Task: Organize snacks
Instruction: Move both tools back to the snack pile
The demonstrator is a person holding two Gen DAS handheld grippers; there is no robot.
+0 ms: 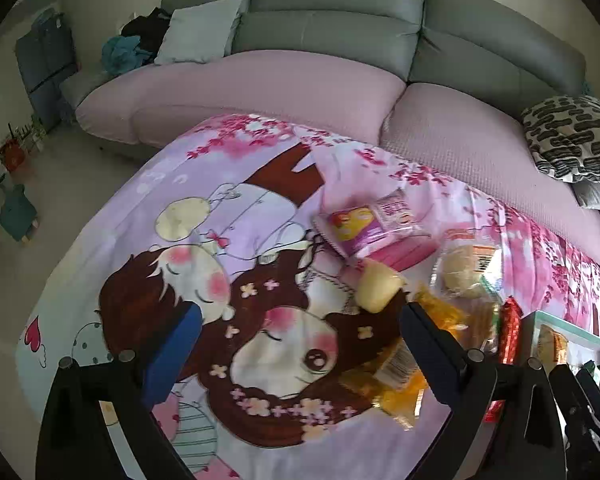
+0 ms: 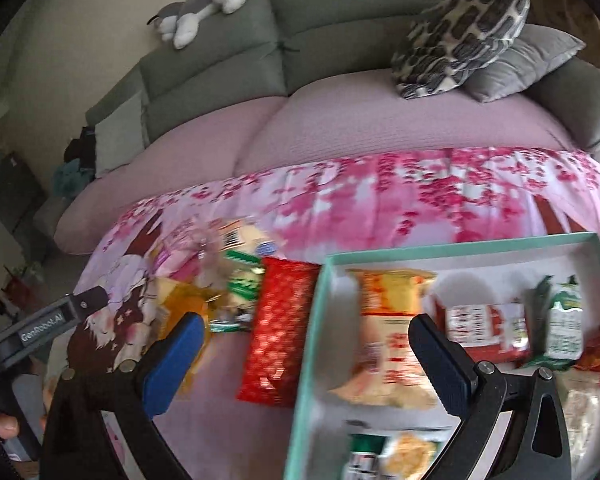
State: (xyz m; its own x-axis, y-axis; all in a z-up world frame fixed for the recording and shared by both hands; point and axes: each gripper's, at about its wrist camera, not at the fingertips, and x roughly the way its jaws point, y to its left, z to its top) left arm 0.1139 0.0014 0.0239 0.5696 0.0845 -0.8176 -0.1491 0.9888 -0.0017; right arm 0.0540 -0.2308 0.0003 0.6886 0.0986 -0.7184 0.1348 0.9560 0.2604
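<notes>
Teal box (image 2: pixel 312 344) sits under the gaping right tongs (image 2: pixel 304 344), tilted down.

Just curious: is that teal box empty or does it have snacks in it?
Partly filled: the teal box already holds several snack packets, with white floor showing between.

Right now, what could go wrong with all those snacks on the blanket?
The loose snacks overlap in a pile beside the teal box, so the open left gripper might snag two packets at once, like the yellow bag and its neighbour. The red packet lies tight against the box wall, so the right gripper could bump the box. The cartoon blanket may also bunch.
</notes>
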